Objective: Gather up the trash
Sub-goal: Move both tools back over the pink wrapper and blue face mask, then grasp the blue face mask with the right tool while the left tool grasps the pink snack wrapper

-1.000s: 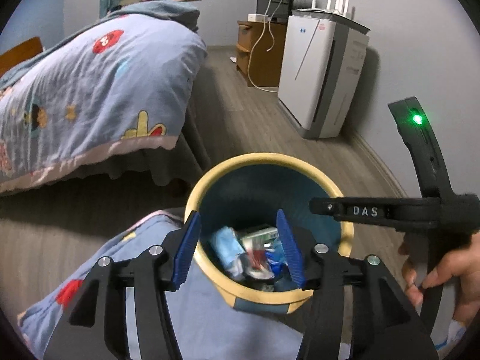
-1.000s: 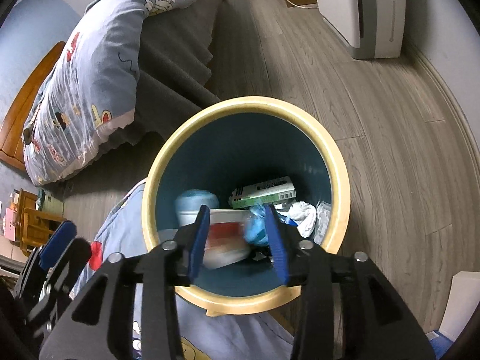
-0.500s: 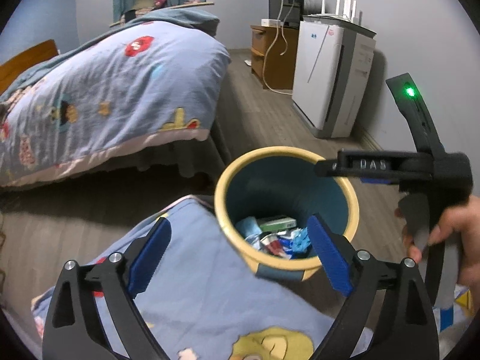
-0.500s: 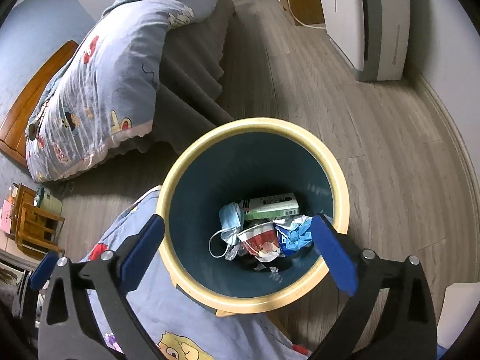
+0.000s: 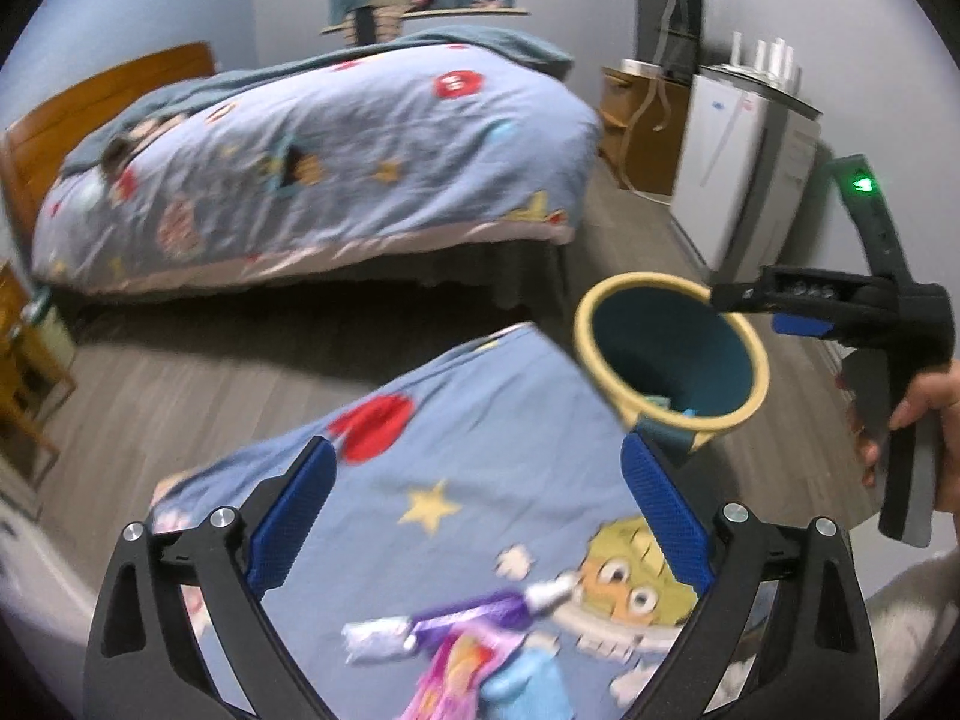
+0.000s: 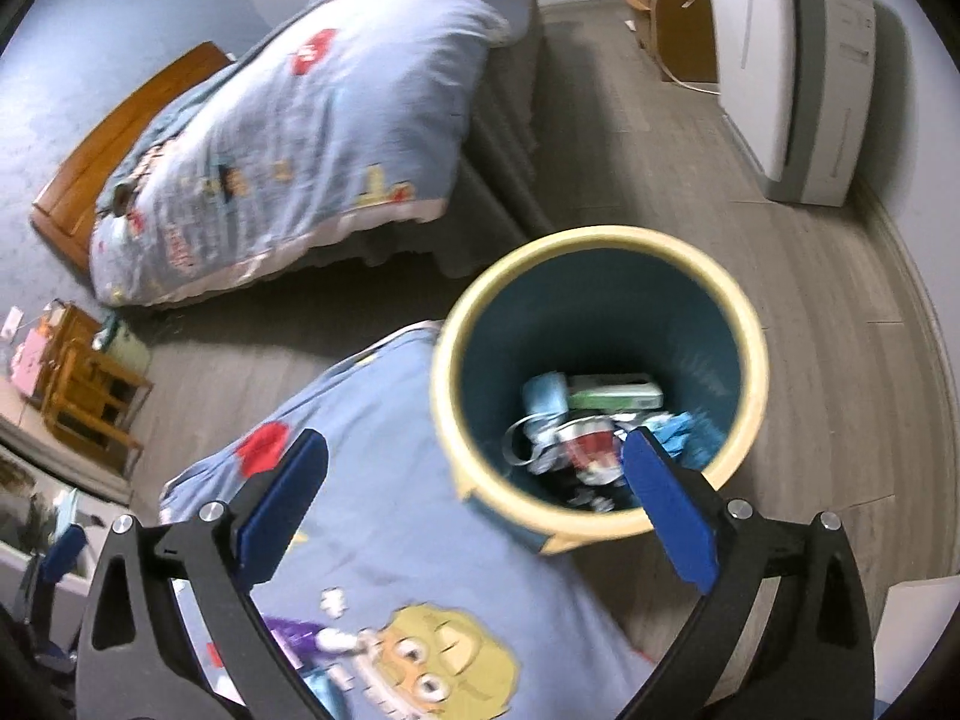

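Observation:
A round bin with a yellow rim (image 6: 600, 240) and dark blue inside stands on the floor beside a near bed; it also shows in the left wrist view (image 5: 612, 300). Trash lies in its bottom: a blue face mask (image 6: 543, 396), a green-and-white box (image 6: 615, 399), a red-and-white wrapper (image 6: 591, 441) and blue crumpled plastic (image 6: 690, 435). My right gripper (image 6: 474, 504) is open and empty above the bin's near rim; it also shows in the left wrist view (image 5: 798, 324). My left gripper (image 5: 477, 519) is open and empty above the near bed. A purple and pink wrapper (image 5: 456, 642) lies on that bed, below the left fingers.
The near bed has a blue cartoon-print cover (image 5: 480, 480). A second bed (image 5: 312, 168) with the same cover stands across the wooden floor. A white appliance (image 6: 792, 60) and a wooden cabinet (image 5: 642, 126) stand along the right wall. A small wooden rack (image 6: 90, 390) stands at left.
Both grippers opened wide; a red-and-white item left the right gripper and now lies in the bin. Both have since pulled back and left, away from the bin, over the near bed.

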Motion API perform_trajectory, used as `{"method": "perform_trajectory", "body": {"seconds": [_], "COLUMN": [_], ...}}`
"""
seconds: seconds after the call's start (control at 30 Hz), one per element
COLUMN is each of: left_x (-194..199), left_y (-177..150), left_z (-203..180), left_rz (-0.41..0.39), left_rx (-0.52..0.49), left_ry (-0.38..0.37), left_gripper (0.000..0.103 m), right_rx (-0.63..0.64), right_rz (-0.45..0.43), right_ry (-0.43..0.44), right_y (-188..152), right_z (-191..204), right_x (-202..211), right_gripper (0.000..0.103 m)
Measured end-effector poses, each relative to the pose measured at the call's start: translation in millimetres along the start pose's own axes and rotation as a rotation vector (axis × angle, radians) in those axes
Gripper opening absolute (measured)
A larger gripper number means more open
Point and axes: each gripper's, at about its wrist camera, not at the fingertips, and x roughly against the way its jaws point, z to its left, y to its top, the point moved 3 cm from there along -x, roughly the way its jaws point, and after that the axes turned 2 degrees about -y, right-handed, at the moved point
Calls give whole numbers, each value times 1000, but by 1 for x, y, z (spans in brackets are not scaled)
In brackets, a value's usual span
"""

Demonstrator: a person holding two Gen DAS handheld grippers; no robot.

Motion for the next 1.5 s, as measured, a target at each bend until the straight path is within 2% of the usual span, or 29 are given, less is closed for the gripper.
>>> {"method": "perform_trajectory", "body": {"seconds": [0.17, 0.33, 0.53, 0.97, 1.33, 1.4, 1.47, 1.5], "left_x": [23, 37, 43, 54, 49, 47, 45, 44], "left_y": [-35, -70, -97, -107, -112, -113, -114, -114], "left_z": [21, 42, 71, 88, 99, 101, 101, 101], "left_rz": [18, 35, 55, 37, 61, 69, 76, 80], "left_rx": [18, 37, 93, 120, 153, 159, 159, 158], "left_ry": [43, 82, 119, 132, 137, 134, 134, 135], "left_gripper": [95, 95, 95, 95, 95, 95, 95, 95], "right_rx": [57, 100, 177, 287, 355, 385, 402, 407], "right_rz": [31, 70, 72, 167, 275, 292, 313, 330], "right_ry": [26, 14, -30, -61, -71, -63, -58, -53], "right_y": [-29, -65, -107, -179, -222, -226, -230, -233], "right_z": [35, 59, 82, 111, 127, 131, 134, 134], "right_x": [5, 6, 7, -18, -47, -50, -54, -56], "right_gripper": [97, 97, 97, 97, 96, 90, 72, 67]}}
